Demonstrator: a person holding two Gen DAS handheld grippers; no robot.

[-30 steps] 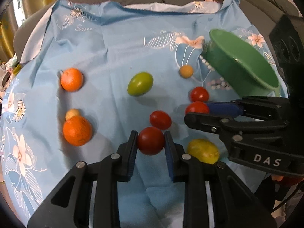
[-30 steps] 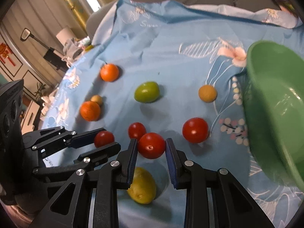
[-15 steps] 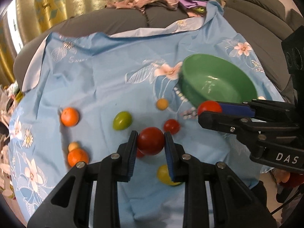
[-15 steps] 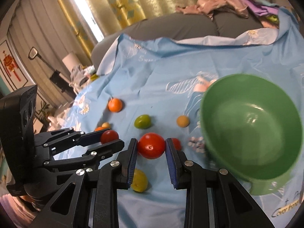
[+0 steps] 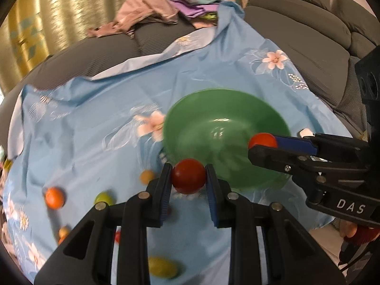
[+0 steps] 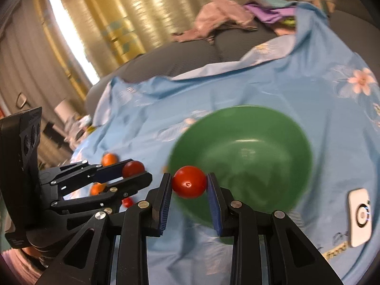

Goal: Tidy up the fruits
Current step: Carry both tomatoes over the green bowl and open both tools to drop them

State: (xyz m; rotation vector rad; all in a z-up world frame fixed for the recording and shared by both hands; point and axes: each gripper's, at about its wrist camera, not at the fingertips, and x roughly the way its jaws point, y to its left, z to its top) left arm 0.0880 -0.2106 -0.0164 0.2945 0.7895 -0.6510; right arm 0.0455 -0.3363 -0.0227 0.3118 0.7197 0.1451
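A pale blue flowered cloth (image 5: 99, 109) is spreading out beyond the fingers, draping over a grey ribbed sofa (image 5: 308, 38). Crumpled pink and purple clothes (image 5: 152, 7) are lying far ahead, gold curtains (image 6: 133, 11) hanging behind. A small white device (image 6: 359, 216) is sitting right of the fingers.

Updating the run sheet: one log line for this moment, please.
left hand-held gripper: shut on tomato | right hand-held gripper: shut on second tomato | green bowl: empty

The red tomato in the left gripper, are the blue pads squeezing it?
Touching. The left wrist view shows both pads pressed against the tomato, no gap.
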